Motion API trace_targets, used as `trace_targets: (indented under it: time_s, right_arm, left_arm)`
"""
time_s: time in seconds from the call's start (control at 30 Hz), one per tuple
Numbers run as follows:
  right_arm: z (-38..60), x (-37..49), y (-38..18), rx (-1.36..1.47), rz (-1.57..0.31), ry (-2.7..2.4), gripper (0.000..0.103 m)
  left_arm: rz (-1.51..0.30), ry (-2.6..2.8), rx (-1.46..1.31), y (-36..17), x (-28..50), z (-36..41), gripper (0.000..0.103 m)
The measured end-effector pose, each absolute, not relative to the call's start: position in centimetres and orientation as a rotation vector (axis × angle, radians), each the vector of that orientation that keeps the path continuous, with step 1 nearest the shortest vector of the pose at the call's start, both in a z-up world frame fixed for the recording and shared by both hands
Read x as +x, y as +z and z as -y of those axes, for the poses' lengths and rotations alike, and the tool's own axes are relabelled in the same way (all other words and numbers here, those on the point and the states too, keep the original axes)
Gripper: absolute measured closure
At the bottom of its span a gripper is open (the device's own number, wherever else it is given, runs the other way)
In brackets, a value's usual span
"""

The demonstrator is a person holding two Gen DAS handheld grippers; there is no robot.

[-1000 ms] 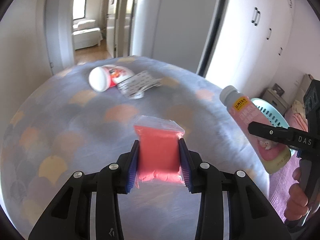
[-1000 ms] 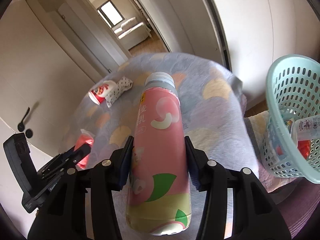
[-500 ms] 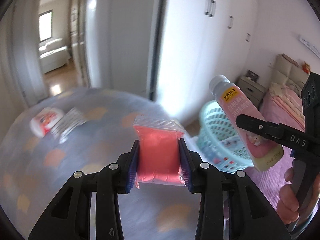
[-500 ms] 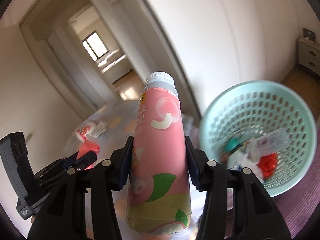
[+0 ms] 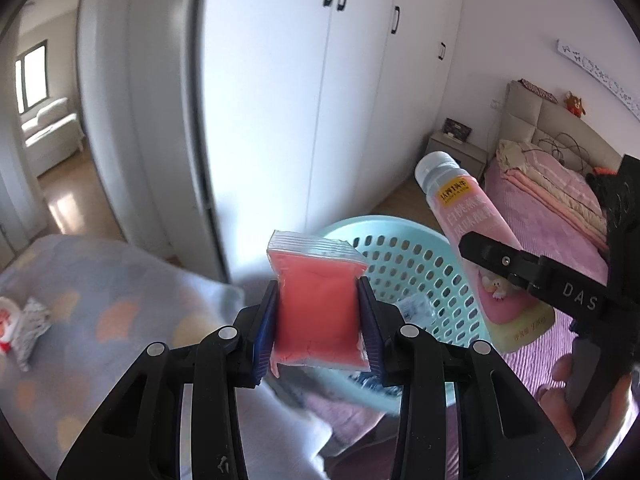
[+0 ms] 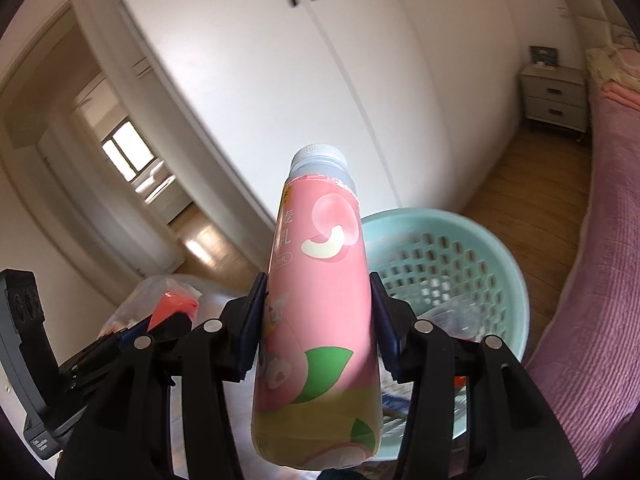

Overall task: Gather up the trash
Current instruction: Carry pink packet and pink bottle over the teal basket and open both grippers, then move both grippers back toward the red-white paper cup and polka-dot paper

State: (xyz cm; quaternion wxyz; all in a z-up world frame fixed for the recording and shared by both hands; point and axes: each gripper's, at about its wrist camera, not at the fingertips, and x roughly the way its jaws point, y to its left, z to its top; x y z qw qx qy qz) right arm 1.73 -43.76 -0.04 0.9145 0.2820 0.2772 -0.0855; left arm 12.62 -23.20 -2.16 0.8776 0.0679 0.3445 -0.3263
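Tools both loaded here. The left tool (image 5: 320, 312) is clamped on a clear zip bag of red-orange stuff (image 5: 318, 304), blue pads pressing it from both sides, and the bag sits upright between them. The right tool (image 6: 318, 316) is gripping a pink drink bottle (image 6: 320, 296) around the middle, white cap pointing up and away, peach and leaf artwork on the label. Just beyond both is the mint green perforated basket (image 6: 472, 236), with some wrappers and a bit of red already lying in the bottom. In the left view the bottle hangs tilted over the right side of the basket rim. Off to the left there's a lavender blanket with a scallop pattern (image 5: 100, 304), and a red and white cup (image 5: 6, 328) plus a patterned wrapper (image 5: 34, 320) lying on it, well apart from the basket. Pink bed (image 6: 600, 280) on the right, white wardrobe (image 6: 320, 60) behind.
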Motion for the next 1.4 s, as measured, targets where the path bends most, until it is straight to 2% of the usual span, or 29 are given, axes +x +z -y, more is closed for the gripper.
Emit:
trace_targets:
  time_s: [0.2, 0.8, 0.83, 0.93, 0.97, 1.07, 1.13, 1.4]
  right_arm:
    - [46.2, 2.3, -1.6, 0.583, -0.592, -0.266, 0.057]
    - [47.5, 3.7, -5.3, 0.583, -0.666, -0.367, 0.057]
    - [47.8, 3.9, -5.4, 0.585, -0.671, -0.363, 0.057]
    - [48.5, 4.4, -5.8, 0.612, -0.682, -0.346, 0.055]
    - [48.7, 4.5, -6.0, 0.619, -0.686, -0.341, 0.052]
    - [48.8, 4.5, -6.2, 0.627, -0.69, -0.325, 0.043]
    - [49.0, 4.3, -6.1, 0.623, -0.685, -0.321, 0.043]
    - [47.2, 3.4, -4.9, 0.584, -0.672, -0.285, 0.043]
  left_arm:
    - [-0.747, -0.685, 0.151, -4.0, 14.3, 26.8, 0.067]
    - [-0.812, -0.624, 0.243, -8.3, 16.6, 30.9, 0.066]
    - [-0.816, -0.636, 0.244, -8.4, 16.6, 30.9, 0.065]
    - [-0.799, -0.642, 0.244, -7.9, 16.2, 30.8, 0.043]
    - [-0.795, -0.642, 0.238, -7.7, 16.1, 30.6, 0.041]
    - [-0.808, -0.648, 0.202, -7.3, 16.3, 29.5, 0.038]
    - [-0.808, -0.65, 0.17, -7.1, 16.4, 28.6, 0.035]
    - [-0.778, -0.628, 0.083, -5.3, 15.6, 24.3, 0.035]
